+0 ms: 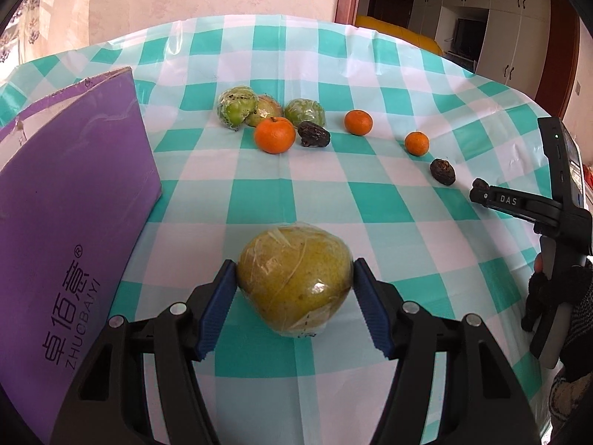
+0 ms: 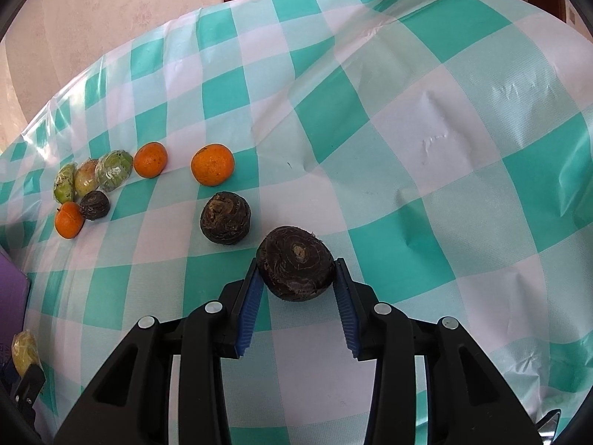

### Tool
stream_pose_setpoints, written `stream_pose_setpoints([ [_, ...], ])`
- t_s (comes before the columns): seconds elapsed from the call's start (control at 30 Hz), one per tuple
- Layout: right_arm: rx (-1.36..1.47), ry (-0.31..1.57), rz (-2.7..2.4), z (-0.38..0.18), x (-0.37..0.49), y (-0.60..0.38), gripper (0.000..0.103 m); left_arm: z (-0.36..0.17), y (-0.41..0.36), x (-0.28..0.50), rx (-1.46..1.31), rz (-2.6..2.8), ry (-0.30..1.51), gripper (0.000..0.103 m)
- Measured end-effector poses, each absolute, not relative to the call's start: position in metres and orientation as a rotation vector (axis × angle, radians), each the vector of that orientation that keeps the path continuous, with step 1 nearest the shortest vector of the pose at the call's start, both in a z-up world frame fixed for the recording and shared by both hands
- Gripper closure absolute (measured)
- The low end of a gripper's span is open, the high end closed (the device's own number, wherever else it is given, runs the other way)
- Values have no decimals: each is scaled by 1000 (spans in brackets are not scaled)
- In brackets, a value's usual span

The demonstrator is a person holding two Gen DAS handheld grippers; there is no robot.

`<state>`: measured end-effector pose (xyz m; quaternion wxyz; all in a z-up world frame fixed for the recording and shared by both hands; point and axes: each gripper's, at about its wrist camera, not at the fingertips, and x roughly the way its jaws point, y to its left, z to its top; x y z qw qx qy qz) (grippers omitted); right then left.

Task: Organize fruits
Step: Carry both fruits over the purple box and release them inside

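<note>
Lettering "ZHUOBAIYI" under Chinese characters runs along the purple box (image 1: pixel 74 200) standing at the left of the checked surface (image 1: pixel 318 193); "DAS" marks the right gripper (image 2: pixel 298 293). Left gripper (image 1: pixel 294 298) jaws clench a film-wrapped pear (image 1: pixel 294 282) beside that box. Right jaws grasp a dark water chestnut (image 2: pixel 296 263). Beyond lie three oranges (image 1: pixel 274 134), wrapped green fruits (image 1: pixel 237 106) and two more chestnuts (image 2: pixel 225 222)
</note>
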<state>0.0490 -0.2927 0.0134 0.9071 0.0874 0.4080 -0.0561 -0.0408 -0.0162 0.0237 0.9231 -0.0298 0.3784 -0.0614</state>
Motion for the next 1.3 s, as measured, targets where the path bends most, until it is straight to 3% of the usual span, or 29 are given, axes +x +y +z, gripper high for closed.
stream_pose_setpoints([
  [0.73, 94, 843, 146, 19, -48, -175, 65, 30, 6, -92, -85, -162, 751, 39],
  [0.97, 129, 879, 207, 19, -52, -160, 65, 55, 9, -113, -84, -187, 682, 39],
  [1.3, 56, 713, 430, 111, -66, -83, 64, 134, 61, -159, -113, -117, 483, 39],
])
